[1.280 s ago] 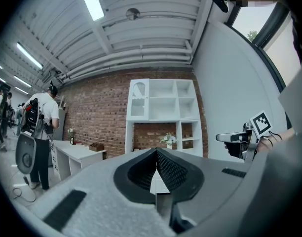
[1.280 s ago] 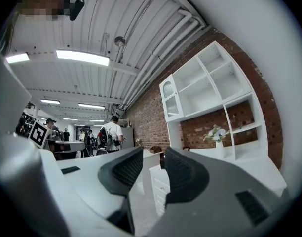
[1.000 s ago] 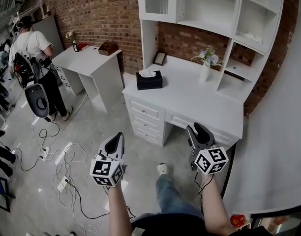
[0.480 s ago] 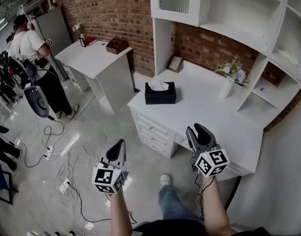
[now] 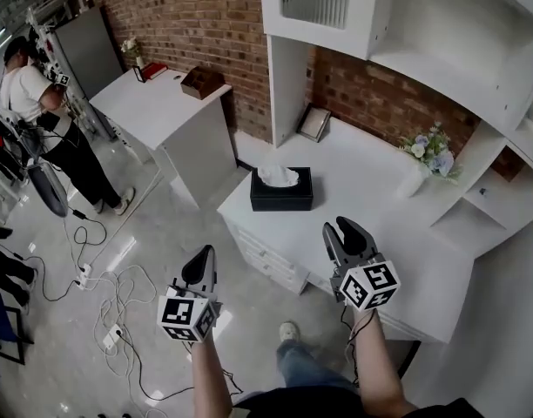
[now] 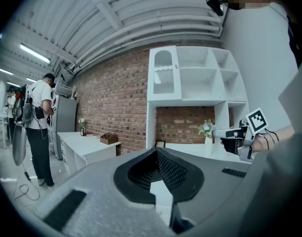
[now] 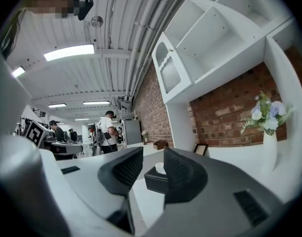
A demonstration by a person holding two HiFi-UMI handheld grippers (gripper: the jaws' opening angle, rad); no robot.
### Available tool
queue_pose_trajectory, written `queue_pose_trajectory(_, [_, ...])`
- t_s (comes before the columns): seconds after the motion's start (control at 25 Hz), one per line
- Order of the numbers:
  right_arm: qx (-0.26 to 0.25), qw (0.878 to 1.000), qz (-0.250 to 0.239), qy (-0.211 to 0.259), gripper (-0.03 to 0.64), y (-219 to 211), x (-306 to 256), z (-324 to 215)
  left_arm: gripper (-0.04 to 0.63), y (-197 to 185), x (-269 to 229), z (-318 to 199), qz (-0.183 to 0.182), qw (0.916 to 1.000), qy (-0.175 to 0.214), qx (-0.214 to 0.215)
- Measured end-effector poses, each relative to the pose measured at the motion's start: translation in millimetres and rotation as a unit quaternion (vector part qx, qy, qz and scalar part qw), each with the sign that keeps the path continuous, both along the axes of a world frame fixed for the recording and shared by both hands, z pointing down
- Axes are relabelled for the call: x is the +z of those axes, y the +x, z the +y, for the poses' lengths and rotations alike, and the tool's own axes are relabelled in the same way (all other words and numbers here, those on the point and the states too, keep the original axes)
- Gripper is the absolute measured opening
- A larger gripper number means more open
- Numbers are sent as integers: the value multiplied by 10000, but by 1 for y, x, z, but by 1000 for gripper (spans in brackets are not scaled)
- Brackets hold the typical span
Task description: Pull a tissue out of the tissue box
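Only in right gripper view: tissue box point(image 7: 155, 180) framed between right gripper point(image 7: 152, 157) jaws, parted and empty. Head view: tissue box on table point(image 5: 371, 181) corner, ahead of both grippers; left gripper point(image 5: 203, 255) pinched together, empty.

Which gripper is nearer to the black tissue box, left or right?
Right. The right gripper is over the desk edge, facing the tissue box; the left gripper is farther, over the floor.
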State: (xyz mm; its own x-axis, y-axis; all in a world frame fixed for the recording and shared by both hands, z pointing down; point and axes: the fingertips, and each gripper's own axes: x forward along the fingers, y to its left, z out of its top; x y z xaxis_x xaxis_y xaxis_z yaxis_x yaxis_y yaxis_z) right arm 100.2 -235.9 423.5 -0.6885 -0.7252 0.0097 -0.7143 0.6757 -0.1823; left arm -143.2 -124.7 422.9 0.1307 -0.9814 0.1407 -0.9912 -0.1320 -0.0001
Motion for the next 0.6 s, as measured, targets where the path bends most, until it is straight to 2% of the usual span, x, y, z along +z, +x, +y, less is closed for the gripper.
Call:
queue_pose_trajectory(0.28, [-85,9998,85,-156,123,-7,14,-57,8,-9,5,-57,17,9999,-68,-119])
queue_pose_trajectory(0.6, [-109,9996,108,-240,121,-12,20,-78,8,-9,13,-81,20,9998,-183,-60])
